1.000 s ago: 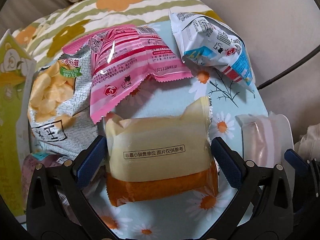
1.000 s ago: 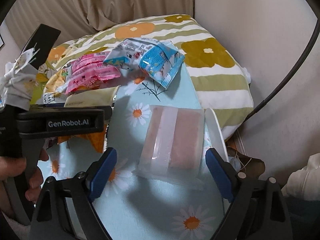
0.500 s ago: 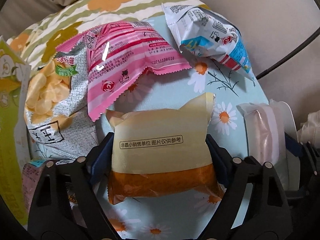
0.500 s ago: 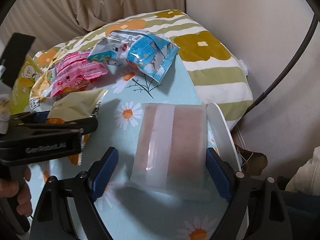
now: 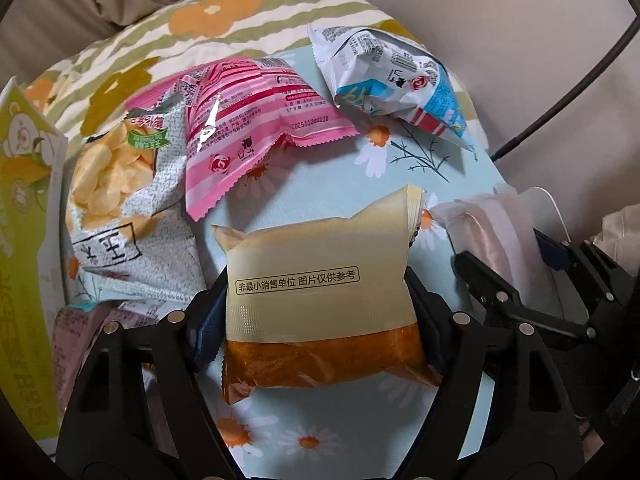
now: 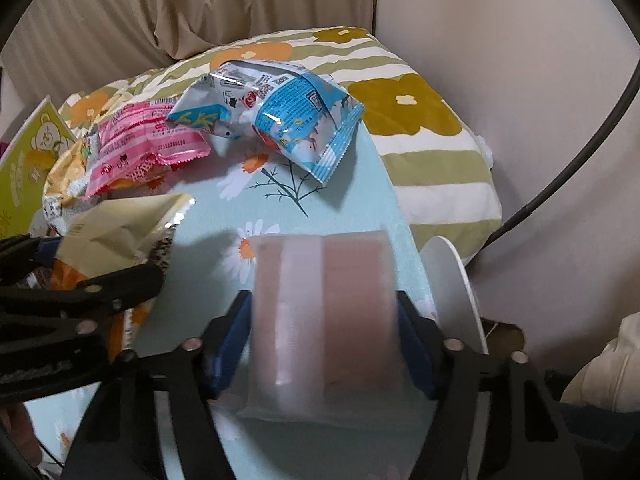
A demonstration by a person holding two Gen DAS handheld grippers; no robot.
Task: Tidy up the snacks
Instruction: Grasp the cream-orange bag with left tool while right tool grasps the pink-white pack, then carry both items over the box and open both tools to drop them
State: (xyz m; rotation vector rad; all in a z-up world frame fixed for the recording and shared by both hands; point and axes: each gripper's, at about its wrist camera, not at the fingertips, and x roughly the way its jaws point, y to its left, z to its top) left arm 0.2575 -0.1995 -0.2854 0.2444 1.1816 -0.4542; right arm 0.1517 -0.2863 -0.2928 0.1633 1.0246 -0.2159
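My left gripper [image 5: 320, 332] is shut on a cream and orange snack packet [image 5: 316, 292], its blue pads pressing both sides. That packet also shows at the left of the right wrist view [image 6: 120, 228]. My right gripper [image 6: 324, 344] is shut on a clear packet with pink contents [image 6: 320, 320], which lies on the daisy-print cloth [image 6: 352, 208]. The same clear packet shows at the right of the left wrist view [image 5: 492, 236].
A pink packet [image 5: 248, 128], a blue and white packet [image 5: 392, 88], a chips bag [image 5: 120, 184] and a green box [image 5: 20, 240] lie behind. A white plate edge [image 6: 452, 272] stands right of the clear packet. A striped flower pillow [image 6: 420, 120] lies beyond.
Both grippers moved forward and closed: the left on the cream and orange packet, the right on the clear pink packet.
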